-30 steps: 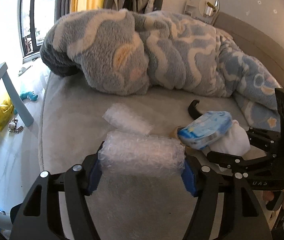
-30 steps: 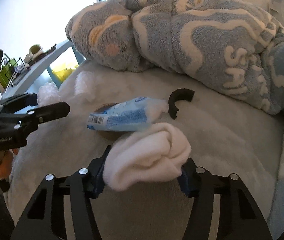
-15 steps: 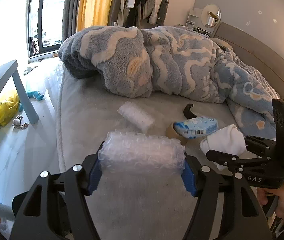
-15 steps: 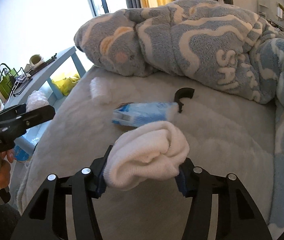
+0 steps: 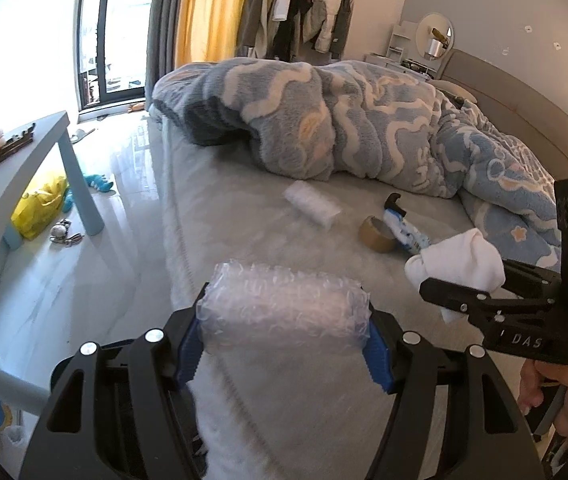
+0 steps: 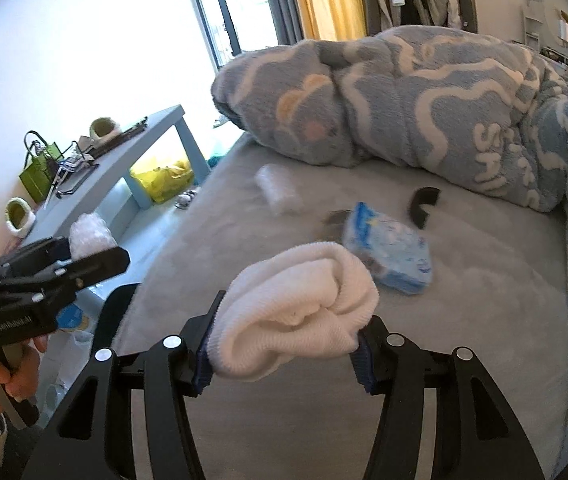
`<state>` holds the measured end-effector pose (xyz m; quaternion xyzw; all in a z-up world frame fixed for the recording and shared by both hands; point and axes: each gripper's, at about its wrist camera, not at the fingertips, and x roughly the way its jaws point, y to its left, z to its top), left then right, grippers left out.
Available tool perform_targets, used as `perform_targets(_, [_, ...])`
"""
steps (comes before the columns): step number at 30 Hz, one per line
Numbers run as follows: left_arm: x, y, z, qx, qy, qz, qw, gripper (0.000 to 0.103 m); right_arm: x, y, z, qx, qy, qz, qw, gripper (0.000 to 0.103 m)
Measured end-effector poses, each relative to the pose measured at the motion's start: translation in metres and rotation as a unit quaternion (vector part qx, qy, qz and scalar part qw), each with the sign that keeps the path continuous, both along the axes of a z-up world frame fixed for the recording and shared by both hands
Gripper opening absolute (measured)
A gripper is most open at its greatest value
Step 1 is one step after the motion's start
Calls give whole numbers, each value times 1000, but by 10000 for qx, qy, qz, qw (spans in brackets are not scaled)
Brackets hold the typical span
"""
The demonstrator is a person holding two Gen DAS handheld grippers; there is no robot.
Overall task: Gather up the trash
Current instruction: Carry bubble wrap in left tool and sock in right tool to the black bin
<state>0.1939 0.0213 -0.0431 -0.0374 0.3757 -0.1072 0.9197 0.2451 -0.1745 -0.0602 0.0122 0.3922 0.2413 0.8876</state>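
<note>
Your left gripper (image 5: 284, 344) is clamped on the bubble wrap roll (image 5: 284, 308), long axis crosswise between the pads; your right gripper (image 6: 284, 354) is clamped on the white sock (image 6: 300, 320). Both are lifted off the bed (image 5: 244, 232). Second bubble wrap roll (image 5: 313, 207), tape roll (image 5: 376, 234) and wipes pack (image 6: 390, 252) lie ahead; nothing blocks them.

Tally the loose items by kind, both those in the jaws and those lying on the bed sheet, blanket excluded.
Bubble wrap rolls: 2, one in the left gripper, one on the bed
White sock: 1, in the right gripper
Blue-and-white packet: 1
Brown tape roll: 1
Black curved plastic piece: 1
Total: 6
</note>
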Motion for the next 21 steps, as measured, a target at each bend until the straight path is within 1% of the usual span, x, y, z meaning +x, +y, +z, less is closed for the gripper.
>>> perform_targets(7, [-18, 38, -2, 124, 62, 241, 9996, 69, -12, 36, 11, 165, -80, 180, 9997, 55])
perform_targets(14, [-28, 84, -18, 42, 365, 631, 9973, 69, -20, 84, 14, 264, -44, 484, 9985, 55])
perform_targets(21, [-39, 114, -36, 167, 655, 769, 9947, 69, -31, 120, 21, 400, -65, 762, 9963, 55])
